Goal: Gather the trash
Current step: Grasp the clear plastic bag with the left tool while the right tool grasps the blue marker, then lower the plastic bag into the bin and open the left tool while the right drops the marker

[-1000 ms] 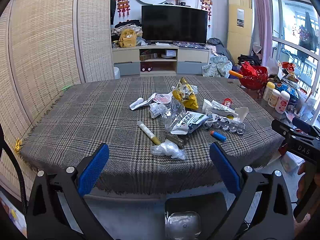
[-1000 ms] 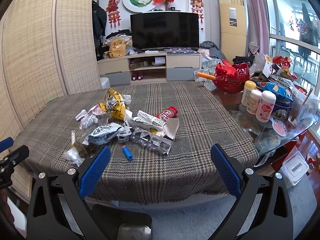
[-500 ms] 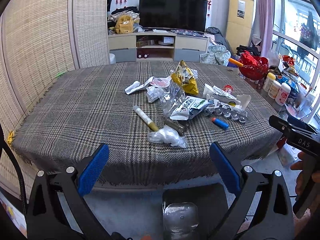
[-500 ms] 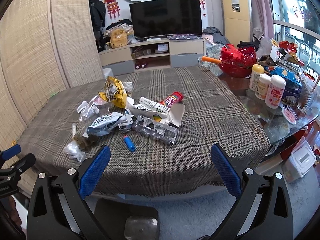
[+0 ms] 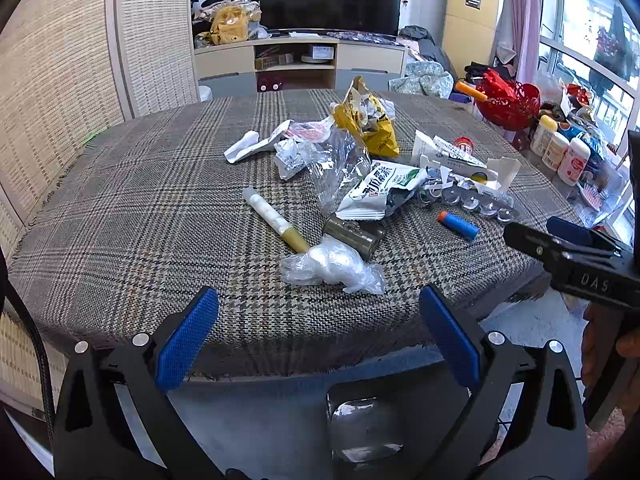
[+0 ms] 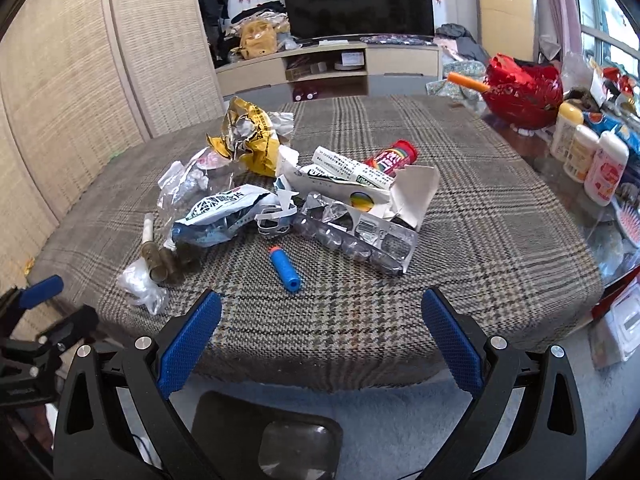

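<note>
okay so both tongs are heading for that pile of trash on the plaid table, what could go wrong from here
1. The blue foam dart is round and lies loose near the table edge; a nudge from the right tongs, whose jaws are closing with nothing between them, could roll it off.
2. The crumpled clear plastic touches the yellow-tipped tube; the left tongs may drag both.
3. Wrappers overlap, so lifting the white snack bag could scatter neighbours.
</note>
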`<move>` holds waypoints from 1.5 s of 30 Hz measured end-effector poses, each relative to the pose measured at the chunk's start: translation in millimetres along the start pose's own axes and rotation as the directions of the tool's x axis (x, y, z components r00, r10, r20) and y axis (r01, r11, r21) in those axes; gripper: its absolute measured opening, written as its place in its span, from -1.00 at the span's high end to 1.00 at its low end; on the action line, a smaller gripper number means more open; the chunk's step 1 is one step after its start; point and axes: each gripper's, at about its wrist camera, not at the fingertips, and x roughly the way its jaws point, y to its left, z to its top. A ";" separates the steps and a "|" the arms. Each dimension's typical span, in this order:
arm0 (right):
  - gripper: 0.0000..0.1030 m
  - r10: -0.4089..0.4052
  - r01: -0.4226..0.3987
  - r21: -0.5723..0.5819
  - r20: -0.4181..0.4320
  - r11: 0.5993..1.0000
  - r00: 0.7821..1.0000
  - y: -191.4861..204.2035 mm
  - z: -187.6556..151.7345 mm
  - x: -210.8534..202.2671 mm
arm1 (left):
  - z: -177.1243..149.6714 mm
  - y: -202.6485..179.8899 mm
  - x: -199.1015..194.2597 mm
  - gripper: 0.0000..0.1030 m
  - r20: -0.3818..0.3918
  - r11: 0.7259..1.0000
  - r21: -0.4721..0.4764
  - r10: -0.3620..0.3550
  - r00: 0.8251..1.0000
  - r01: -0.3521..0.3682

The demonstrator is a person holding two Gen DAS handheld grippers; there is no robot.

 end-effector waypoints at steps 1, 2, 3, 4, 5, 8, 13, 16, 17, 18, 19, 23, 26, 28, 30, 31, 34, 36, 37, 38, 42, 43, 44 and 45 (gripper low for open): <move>-0.63 0.005 -0.005 -0.011 -0.009 1.000 1.000 2.2 3.4 5.3 | 1.0 -0.6 4.3 -0.78 -0.009 1.000 0.005 -0.005 1.000 0.005; -0.58 0.004 -0.004 -0.025 -0.017 1.000 1.000 5.5 5.1 9.4 | 2.2 -1.2 8.2 -0.71 -0.017 1.000 0.009 -0.012 1.000 0.012; -0.49 0.007 -0.008 -0.043 -0.029 0.999 1.000 9.2 6.8 14.8 | 3.3 -1.2 10.9 -0.65 -0.021 1.000 0.009 -0.017 1.000 0.017; -0.37 0.013 -0.016 -0.062 -0.049 0.998 0.999 13.1 7.5 21.7 | 5.1 -1.3 14.3 -0.60 -0.025 1.000 0.006 -0.023 0.999 0.023; -0.31 0.018 -0.022 -0.069 -0.062 0.997 0.998 15.1 7.1 26.9 | 6.3 -1.4 16.9 -0.57 -0.029 0.999 0.004 -0.032 0.999 0.032; -0.09 0.041 -0.047 -0.069 -0.097 0.997 0.994 16.9 4.3 40.1 | 9.6 -3.2 27.0 -0.44 -0.047 0.998 0.004 -0.061 0.997 0.061; 0.10 0.044 -0.055 -0.094 -0.106 0.994 0.993 20.6 6.9 50.8 | 12.7 -7.6 45.2 -0.23 -0.090 0.998 0.008 -0.062 0.994 0.063; 0.15 0.046 -0.059 -0.102 -0.120 0.993 0.992 21.5 6.7 58.6 | 16.3 -8.9 55.0 -0.10 -0.105 0.998 0.007 -0.059 0.993 0.060; 0.16 0.040 -0.053 -0.109 -0.119 0.993 0.992 22.7 7.0 60.8 | 17.5 -9.5 57.6 -0.09 -0.109 0.998 0.006 -0.061 0.992 0.062; 0.17 0.032 -0.046 -0.123 -0.111 0.991 0.993 25.0 7.0 61.9 | 18.4 -9.6 59.6 -0.07 -0.113 0.998 0.006 -0.063 0.992 0.064; 0.20 0.024 -0.038 -0.136 -0.109 0.990 0.994 26.7 7.1 62.7 | 19.3 -10.1 62.2 -0.05 -0.119 0.998 0.006 -0.067 0.991 0.068; 0.56 -0.011 -0.007 -0.187 -0.097 0.982 0.995 30.4 6.0 63.2 | 17.3 -7.3 68.5 0.20 -0.141 0.997 -0.001 -0.078 0.987 0.079; 0.75 -0.013 -0.007 -0.201 -0.098 0.980 0.995 33.0 5.1 61.4 | 15.4 -3.9 66.0 0.38 -0.141 0.996 0.003 -0.083 0.987 0.084; 0.75 -0.003 -0.018 -0.204 -0.103 0.979 0.995 34.8 2.7 58.6 | 13.3 -0.8 64.1 0.51 -0.141 0.996 -0.006 -0.093 0.986 0.094; 0.75 0.019 -0.041 -0.198 -0.113 0.979 0.993 35.5 1.1 55.9 | 10.7 0.9 60.8 0.55 -0.139 0.995 -0.004 -0.102 0.985 0.102; 0.75 0.034 -0.057 -0.190 -0.119 0.980 0.992 34.7 0.3 53.4 | 9.1 1.3 58.9 0.58 -0.137 0.994 0.000 -0.104 0.985 0.105; 0.75 0.073 -0.094 -0.163 -0.129 0.982 0.989 31.9 -1.6 47.5 | 4.6 0.9 51.5 0.61 -0.126 0.994 0.012 -0.110 0.986 0.112; 0.75 0.104 -0.124 -0.140 -0.141 0.982 0.985 30.4 -4.6 43.1 | 1.5 -1.0 44.4 0.62 -0.115 0.992 0.022 -0.117 0.986 0.121; 0.75 0.114 -0.133 -0.136 -0.144 0.982 0.983 30.3 -6.1 41.2 | -0.8 -2.6 39.6 0.62 -0.107 0.992 0.028 -0.123 0.987 0.127; 0.75 0.119 -0.139 -0.136 -0.146 0.981 0.982 30.0 -7.9 38.7 | -3.1 -3.9 35.4 0.63 -0.099 0.991 0.033 -0.126 0.987 0.130; 0.75 0.134 -0.156 -0.141 -0.153 0.978 0.979 30.8 -18.3 26.6 | -15.0 -8.8 20.9 0.64 -0.084 0.989 0.046 -0.136 0.987 0.140; 0.75 0.140 -0.161 -0.137 -0.156 0.977 0.978 30.3 -20.3 23.6 | -18.3 -10.6 17.8 0.64 -0.081 0.988 0.048 -0.140 0.987 0.144; 0.75 0.145 -0.167 -0.131 -0.159 0.977 0.977 29.2 -23.3 19.8 | -22.0 -12.7 15.1 0.64 -0.080 0.988 0.048 -0.143 0.986 0.148; 0.75 0.153 -0.174 -0.120 -0.164 0.977 0.975 27.4 -27.1 15.7 | -25.0 -14.0 13.6 0.64 -0.081 0.987 0.044 -0.150 0.985 0.154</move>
